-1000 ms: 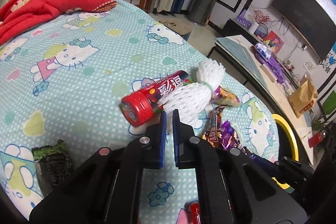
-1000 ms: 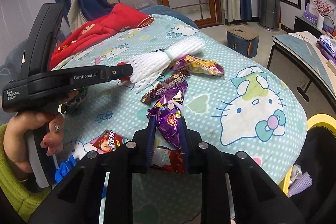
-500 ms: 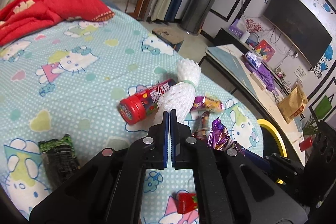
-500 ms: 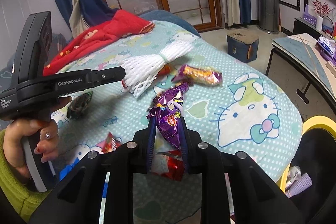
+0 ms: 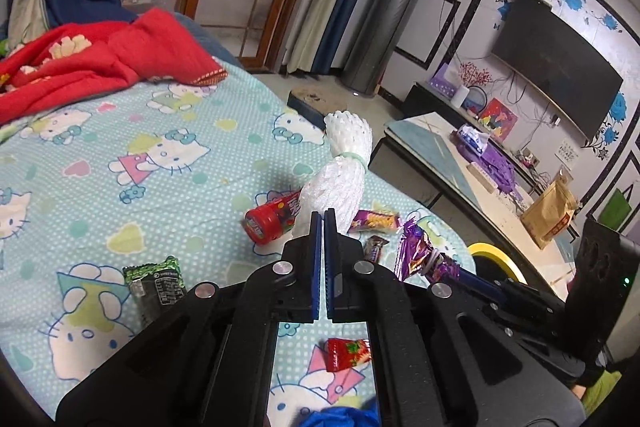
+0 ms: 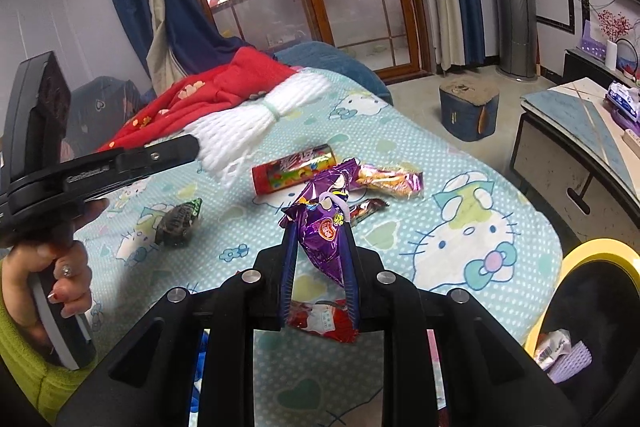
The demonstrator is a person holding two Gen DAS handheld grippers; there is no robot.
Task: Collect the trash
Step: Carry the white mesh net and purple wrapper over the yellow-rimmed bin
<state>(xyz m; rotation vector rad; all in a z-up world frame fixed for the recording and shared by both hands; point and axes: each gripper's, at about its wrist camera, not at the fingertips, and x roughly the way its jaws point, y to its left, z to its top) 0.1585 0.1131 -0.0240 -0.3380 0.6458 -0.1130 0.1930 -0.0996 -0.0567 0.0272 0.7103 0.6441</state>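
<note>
Left wrist view: our left gripper (image 5: 321,223) has its fingers clenched on the white foam net (image 5: 340,183), lifted above the bed (image 5: 120,155). Tube (image 5: 272,221), green packet (image 5: 156,285) and red wrapper (image 5: 346,353) remain.

Right wrist view: our right gripper (image 6: 319,251) grips the purple wrapper (image 6: 324,227). Bin (image 6: 592,291) beside the bed holds some trash; we judge collection partway.
</note>
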